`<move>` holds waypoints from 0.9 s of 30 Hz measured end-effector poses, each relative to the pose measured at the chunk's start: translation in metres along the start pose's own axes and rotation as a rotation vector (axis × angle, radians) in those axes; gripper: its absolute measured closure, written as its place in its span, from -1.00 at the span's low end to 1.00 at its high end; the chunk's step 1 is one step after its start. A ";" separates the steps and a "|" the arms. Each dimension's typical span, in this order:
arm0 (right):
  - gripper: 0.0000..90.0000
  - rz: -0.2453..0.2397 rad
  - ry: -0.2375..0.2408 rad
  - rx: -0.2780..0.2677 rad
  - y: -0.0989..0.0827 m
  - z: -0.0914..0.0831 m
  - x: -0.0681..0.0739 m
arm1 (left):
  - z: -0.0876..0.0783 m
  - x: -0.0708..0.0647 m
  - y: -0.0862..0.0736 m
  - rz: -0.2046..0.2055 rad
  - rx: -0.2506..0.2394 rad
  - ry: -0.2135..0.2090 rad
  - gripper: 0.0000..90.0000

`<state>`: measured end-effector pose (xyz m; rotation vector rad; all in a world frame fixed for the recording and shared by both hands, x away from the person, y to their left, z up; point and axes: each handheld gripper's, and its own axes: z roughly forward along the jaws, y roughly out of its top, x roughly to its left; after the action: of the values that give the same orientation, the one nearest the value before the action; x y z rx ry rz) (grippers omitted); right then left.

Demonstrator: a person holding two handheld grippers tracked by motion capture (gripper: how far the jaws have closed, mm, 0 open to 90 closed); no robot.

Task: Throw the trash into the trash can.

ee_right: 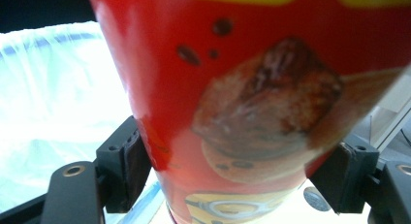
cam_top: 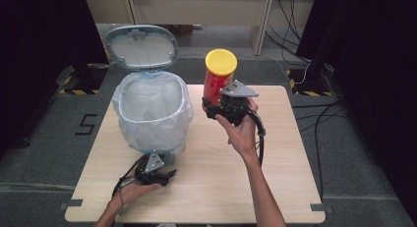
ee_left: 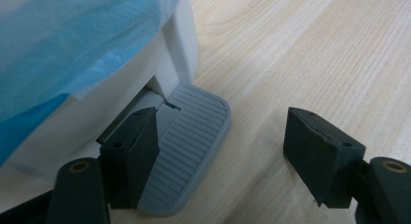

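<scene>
Right tongs (ee_right: pixel 232 170) clamped around red can (ee_right: pixel 252 88), beside bin (cam_top: pixel 150 111).

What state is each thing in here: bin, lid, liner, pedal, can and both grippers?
Bin: upright on the table.
Lid: raised open.
Liner: fitted over the rim.
Pedal: under the left gripper's jaw.
Can: capped, held upright.
Left gripper: open.
Right gripper: shut on the can.

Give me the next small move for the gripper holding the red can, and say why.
Probably carry the red can leftward over the bin's open mouth before letting go. The right gripper is shut on the can, held upright above the table beside the bin, not over it. The lid stands open, with one jaw of the left gripper on the pedal.
</scene>
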<state>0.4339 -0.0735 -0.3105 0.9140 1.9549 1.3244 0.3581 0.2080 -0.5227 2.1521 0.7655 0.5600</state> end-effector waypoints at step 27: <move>-0.45 -0.065 0.027 -0.036 0.055 0.006 0.030 | -0.001 0.000 0.000 0.000 0.007 -0.006 -0.38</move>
<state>0.4323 -0.0313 -0.2641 0.8120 1.9579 1.3371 0.3581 0.2084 -0.5220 2.1591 0.7650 0.5514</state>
